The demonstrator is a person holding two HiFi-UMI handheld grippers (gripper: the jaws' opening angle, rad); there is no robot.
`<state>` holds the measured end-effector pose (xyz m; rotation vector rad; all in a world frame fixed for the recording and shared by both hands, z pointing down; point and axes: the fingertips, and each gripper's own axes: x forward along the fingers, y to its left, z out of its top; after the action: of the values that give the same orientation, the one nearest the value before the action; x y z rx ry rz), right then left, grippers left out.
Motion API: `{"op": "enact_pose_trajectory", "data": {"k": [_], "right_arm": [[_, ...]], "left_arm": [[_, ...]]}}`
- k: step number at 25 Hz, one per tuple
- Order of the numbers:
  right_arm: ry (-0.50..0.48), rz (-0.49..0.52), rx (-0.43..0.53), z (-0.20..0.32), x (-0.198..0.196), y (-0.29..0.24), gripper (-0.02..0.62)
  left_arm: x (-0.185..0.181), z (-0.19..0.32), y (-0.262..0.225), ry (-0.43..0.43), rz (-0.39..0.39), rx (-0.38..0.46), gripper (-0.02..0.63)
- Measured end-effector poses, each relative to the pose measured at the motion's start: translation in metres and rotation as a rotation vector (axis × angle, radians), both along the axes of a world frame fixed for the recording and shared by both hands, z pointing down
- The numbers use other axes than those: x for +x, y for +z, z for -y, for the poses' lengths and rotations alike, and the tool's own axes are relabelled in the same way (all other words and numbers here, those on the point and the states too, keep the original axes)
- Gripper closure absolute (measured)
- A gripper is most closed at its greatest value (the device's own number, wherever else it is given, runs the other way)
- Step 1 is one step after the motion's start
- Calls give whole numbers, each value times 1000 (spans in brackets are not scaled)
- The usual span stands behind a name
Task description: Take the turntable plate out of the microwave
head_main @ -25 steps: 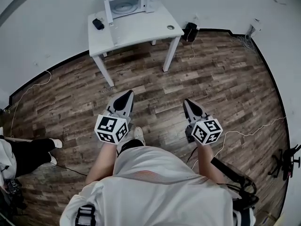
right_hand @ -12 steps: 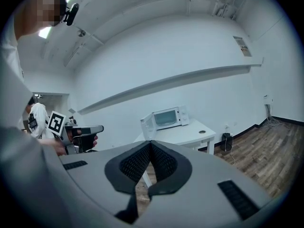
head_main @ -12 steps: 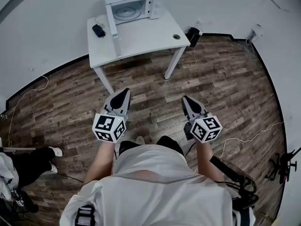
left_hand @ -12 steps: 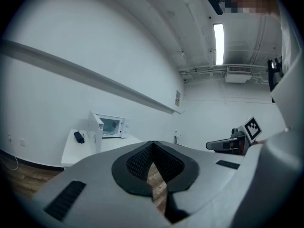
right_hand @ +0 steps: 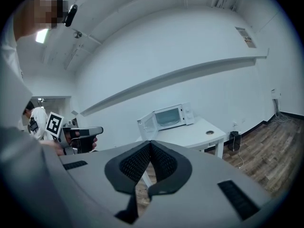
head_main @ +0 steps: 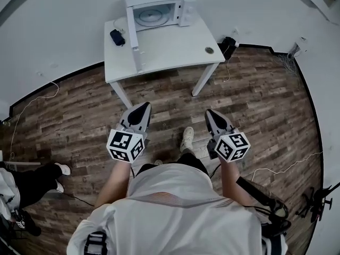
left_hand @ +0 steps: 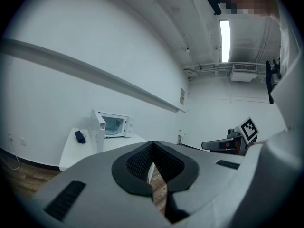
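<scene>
Well, the plate (head_main: 155, 16) seemingly lies inside the open microwave (head_main: 186, 12) on the far tabletop (head_main: 170, 44). The left gripper (head_main: 143, 109) and right gripper (head_main: 211, 116) are clenched empty, so open the fingers (left_hand: 135, 163) before reaching in, level.

Sparse lab-type test room: bare white walls (head_main: 64, 25), wood-plank floor (head_main: 255, 100) with loose cables (head_main: 287, 167), one white surface (head_main: 164, 49) carrying a microwave (head_main: 159, 12).

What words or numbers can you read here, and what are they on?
No words or numbers can be read anywhere.
Wall sign: too small to read.
Microwave control panel: too small to read.
Marker cubes: only black-and-white square patterns, no letters.
</scene>
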<state>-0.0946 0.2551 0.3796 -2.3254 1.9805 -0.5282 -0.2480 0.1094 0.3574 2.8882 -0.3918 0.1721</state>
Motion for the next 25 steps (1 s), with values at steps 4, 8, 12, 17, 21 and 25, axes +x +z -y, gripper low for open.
{"op": "enact_pose_trajectory", "data": {"k": [4,8,12,17,21,25], "right_arm": [[-38,-2,6,35,36,-2,592],[-81,-4,14,69,80,-7,592],[-119,4,17,98,127,-7,592],[-176,14,21,128,186,-11,592],[-220,24,27,152,231,-10,592],[-257,35,32,169,276,-6,592]], "left_arm": [[29,30,1,-43,2,-12,595],[71,57,-3,-78,0,-3,595],[115,76,-6,-110,2,-2,595],[170,95,-11,-153,17,5,595],[211,115,-11,-205,17,-1,595],[255,127,-10,-246,10,-19,595]]}}
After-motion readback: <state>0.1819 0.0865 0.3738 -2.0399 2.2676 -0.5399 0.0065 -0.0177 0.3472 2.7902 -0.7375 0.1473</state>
